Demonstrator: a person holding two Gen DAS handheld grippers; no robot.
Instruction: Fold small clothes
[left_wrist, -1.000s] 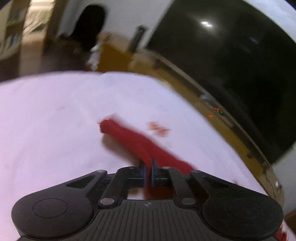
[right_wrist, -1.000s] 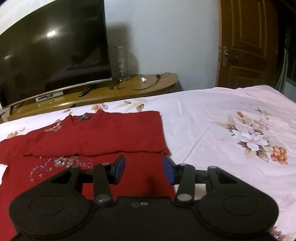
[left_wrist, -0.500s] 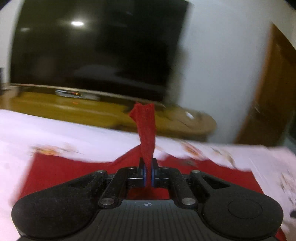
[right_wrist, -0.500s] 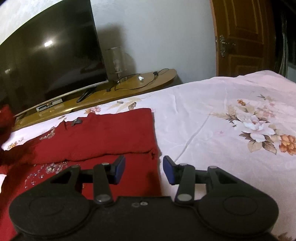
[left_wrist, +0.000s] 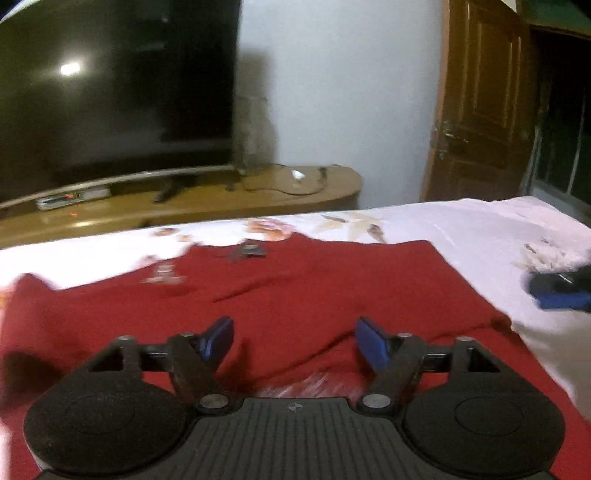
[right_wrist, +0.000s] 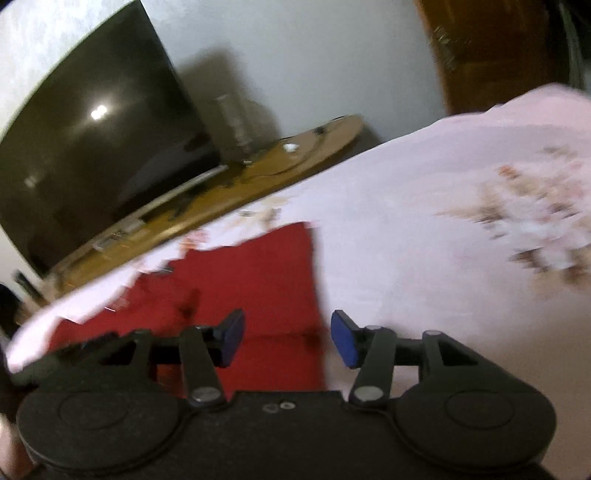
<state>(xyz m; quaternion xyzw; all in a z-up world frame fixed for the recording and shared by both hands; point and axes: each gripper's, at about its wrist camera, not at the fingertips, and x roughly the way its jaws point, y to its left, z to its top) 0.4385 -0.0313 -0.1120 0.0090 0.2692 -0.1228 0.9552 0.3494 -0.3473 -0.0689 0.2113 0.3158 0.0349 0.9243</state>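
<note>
A dark red garment (left_wrist: 314, 291) with pale beadwork lies spread on the bed, with folded layers across it. My left gripper (left_wrist: 294, 341) is open and empty, just above the garment's near part. The garment also shows in the right wrist view (right_wrist: 258, 280), blurred. My right gripper (right_wrist: 287, 338) is open and empty, over the garment's right edge where it meets the sheet. The right gripper's blue pads (left_wrist: 557, 291) show at the right edge of the left wrist view.
The bed has a pale pink floral sheet (right_wrist: 443, 229). Beyond it stand a wooden TV bench (left_wrist: 221, 201) with a large dark television (left_wrist: 110, 96). A wooden door (left_wrist: 484, 103) is at the right.
My left gripper carried the red sleeve across over the garment, then opened and let it go. My right gripper stayed open and has tilted and shifted; its view is now blurred.
</note>
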